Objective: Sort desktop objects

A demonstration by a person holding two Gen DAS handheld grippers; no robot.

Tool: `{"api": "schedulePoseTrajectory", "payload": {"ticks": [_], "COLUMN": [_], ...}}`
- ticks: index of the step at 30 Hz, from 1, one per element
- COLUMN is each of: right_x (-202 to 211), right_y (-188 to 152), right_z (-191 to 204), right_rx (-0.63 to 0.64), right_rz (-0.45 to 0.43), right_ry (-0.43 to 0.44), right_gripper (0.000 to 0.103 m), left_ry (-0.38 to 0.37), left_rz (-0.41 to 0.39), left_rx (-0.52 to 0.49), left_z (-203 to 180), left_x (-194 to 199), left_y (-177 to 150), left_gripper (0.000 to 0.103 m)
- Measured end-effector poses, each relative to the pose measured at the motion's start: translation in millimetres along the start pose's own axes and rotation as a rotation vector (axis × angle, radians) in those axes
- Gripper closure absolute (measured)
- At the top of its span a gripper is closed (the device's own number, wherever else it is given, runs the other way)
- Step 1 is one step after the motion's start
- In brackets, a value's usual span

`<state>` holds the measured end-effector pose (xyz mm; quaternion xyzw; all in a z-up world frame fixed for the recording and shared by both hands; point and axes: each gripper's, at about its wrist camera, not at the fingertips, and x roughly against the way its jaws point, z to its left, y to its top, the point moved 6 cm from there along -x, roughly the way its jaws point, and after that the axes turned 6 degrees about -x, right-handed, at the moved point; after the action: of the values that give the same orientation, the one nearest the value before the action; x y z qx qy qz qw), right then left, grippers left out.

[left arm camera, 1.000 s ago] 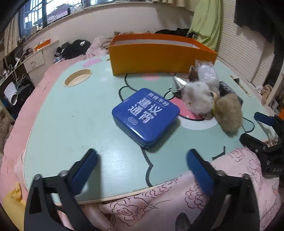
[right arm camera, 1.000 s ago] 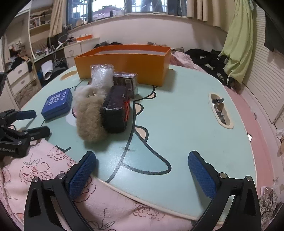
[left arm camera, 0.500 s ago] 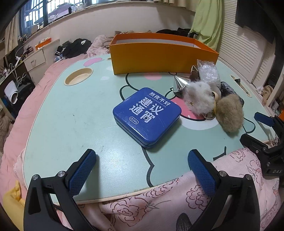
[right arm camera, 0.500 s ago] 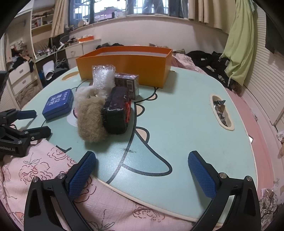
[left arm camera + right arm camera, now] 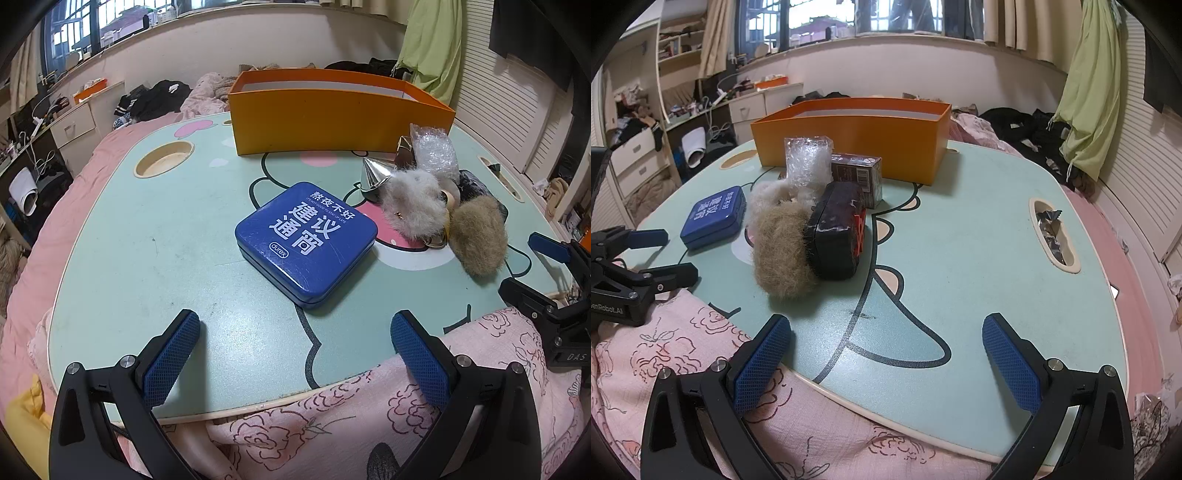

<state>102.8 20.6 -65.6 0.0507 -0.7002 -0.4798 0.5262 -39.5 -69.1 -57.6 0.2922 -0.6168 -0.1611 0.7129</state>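
Both hand-held grippers wide apart, nothing sorted yet

The blue tin (image 5: 306,239) lies flat on the bench (image 5: 155,240), ahead of the left hand-held gripper (image 5: 295,354); straddle its edges squarely, then carry it to the orange box (image 5: 332,114).

Left gripper (image 5: 295,354): we hold it low and level, jaws spread wide, blue pads (image 5: 170,358) empty. Right gripper (image 5: 886,354): we hold it in the same pose, jaws equally wide, nothing between its pads (image 5: 1010,363). Both sit side by side, near each other, pointing forward.
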Motion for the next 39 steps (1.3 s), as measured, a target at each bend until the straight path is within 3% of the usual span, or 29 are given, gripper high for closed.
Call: {"api": "schedulePoseTrajectory", "payload": {"ticks": [39], "right_x": [-0.8], "right_y": [-0.8], "right_z": [1.1], "right_rx": [0.029], "right_rz": [0.0], "right_ry": [0.016], "right_gripper": [0.0], "left_ry": [-0.008], "left_rz": [-0.002], "left_rx": [-0.013], "left_z": [0.0], "left_x": [0.7], "left_y": [-1.5], "left_gripper": [0.0]}}
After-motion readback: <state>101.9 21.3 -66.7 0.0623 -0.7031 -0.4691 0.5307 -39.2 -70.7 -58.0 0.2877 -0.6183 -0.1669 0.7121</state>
